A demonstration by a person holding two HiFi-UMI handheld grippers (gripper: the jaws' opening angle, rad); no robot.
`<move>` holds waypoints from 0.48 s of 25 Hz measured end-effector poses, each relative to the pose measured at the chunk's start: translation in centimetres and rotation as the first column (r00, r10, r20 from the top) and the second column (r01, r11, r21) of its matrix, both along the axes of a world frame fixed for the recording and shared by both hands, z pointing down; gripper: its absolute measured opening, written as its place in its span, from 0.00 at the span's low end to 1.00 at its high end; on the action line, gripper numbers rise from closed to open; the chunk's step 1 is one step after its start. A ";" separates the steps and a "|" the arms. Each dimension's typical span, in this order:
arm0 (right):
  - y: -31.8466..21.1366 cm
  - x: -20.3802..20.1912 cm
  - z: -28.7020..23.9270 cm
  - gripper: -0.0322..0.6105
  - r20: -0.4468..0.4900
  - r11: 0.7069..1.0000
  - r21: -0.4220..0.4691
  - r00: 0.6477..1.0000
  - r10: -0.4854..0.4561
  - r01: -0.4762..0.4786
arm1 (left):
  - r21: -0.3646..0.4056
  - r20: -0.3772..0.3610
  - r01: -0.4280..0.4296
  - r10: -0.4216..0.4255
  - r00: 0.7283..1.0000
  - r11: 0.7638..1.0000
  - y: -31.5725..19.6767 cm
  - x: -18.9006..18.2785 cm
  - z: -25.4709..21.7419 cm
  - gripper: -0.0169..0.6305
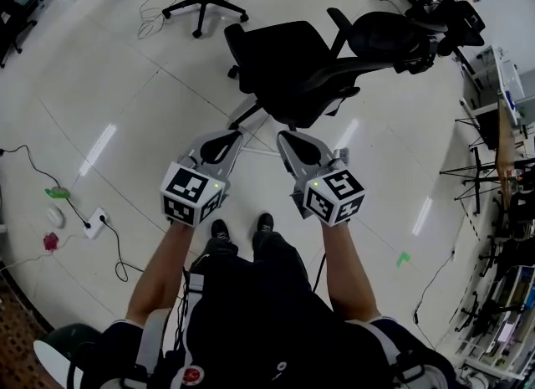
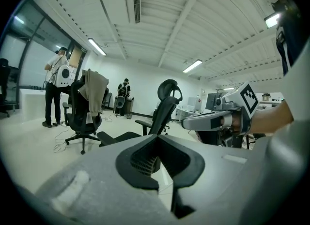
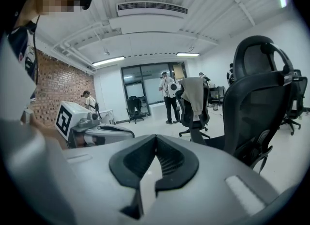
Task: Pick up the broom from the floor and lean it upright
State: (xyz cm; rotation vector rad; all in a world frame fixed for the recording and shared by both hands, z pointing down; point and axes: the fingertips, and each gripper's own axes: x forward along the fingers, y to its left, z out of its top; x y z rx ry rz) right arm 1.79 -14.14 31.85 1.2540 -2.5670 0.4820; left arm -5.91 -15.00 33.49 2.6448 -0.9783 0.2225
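- The left hand-held gripper (image 1: 224, 138), grey with a cube of black-and-white square markers at its rear, has its jaws pressed together at the tips, and nothing sits between them (image 2: 156, 137).
- The right hand-held gripper (image 1: 289, 136), of the same build, is also pressed together and empty in its own view (image 3: 156, 138).
- In the head view the two are held side by side, near each other but apart. Both point forward and somewhat down, above the glossy white tiled floor (image 1: 125, 94).
- Each gripper view shows the other gripper alongside: the right one (image 2: 190, 121) in the left gripper view, the left one (image 3: 127, 133) in the right gripper view.
- The broom shows in none of the three views, so where it lies cannot be told.
- A black mesh-backed office chair with a headrest (image 1: 292, 69) stands just ahead of the jaw tips.
- A second black swivel chair with a beige cloth draped over its back (image 2: 89, 108) stands farther off.
- The person's black shoes (image 1: 219, 230) stand on the floor below the grippers.
- A white power strip with a black cable (image 1: 96, 222) lies on the floor at the left.
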 end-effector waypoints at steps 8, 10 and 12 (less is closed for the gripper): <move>-5.3 -1.2 5.7 0.05 0.007 0.983 -0.055 0.984 -0.175 0.176 | -0.030 0.082 0.095 -0.093 0.992 0.995 -4.1 -0.3 4.6 0.03; -6.4 -1.4 7.1 0.05 0.008 0.970 -0.064 0.972 -0.236 0.236 | -0.041 0.102 0.137 -0.132 0.986 0.990 -4.9 -0.2 5.9 0.03; -7.4 -1.3 8.7 0.05 0.012 0.955 -0.076 0.958 -0.286 0.286 | -0.062 0.119 0.179 -0.171 0.978 0.982 -5.9 0.3 7.6 0.03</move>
